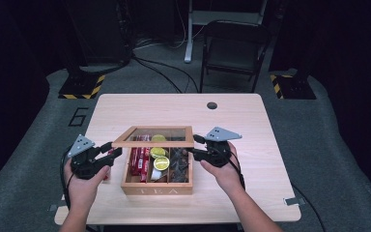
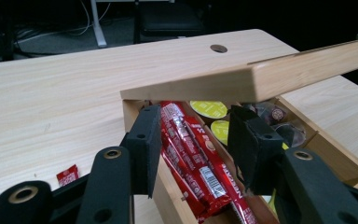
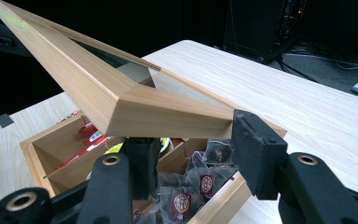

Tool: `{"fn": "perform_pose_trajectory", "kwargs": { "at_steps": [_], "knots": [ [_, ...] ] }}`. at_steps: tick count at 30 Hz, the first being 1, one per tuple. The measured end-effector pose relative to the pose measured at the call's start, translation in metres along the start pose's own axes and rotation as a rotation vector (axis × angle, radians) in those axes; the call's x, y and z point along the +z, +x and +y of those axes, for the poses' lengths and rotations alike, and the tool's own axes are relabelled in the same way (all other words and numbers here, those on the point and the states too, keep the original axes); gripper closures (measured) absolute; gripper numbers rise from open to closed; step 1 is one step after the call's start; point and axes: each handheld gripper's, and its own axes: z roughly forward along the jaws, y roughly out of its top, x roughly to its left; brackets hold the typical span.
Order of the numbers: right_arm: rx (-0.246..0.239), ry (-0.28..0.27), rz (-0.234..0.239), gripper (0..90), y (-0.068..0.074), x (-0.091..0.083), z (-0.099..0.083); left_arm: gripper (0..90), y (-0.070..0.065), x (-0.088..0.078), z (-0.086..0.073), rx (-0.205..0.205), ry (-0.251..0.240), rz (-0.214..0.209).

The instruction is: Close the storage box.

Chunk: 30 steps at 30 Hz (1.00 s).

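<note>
A: Right tool (image 1: 196,146) clamps the glass-paned wooden lid (image 1: 153,137), half raised over the tea box (image 1: 157,185) mid-tabletop (image 1: 251,121).

B: Left tool (image 1: 114,149), jaws apart, rides beneath the lid; lift both sides evenly.

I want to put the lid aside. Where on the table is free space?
Free: the wide strip of table between the tea box and the cable hole, and the right side beyond the right gripper. Crowded: both sides of the box, where the grippers flank the lid; a red sachet lies at its left.
</note>
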Motion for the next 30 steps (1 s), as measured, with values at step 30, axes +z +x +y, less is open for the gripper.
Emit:
{"fn": "perform_pose_trajectory", "kwargs": {
  "at_steps": [30],
  "knots": [
    [-0.016,0.034,-0.001,53.0,0.012,-0.014,0.010,61.0,-0.005,-0.004,0.012,0.041,0.028,-0.037]
  ]
}}
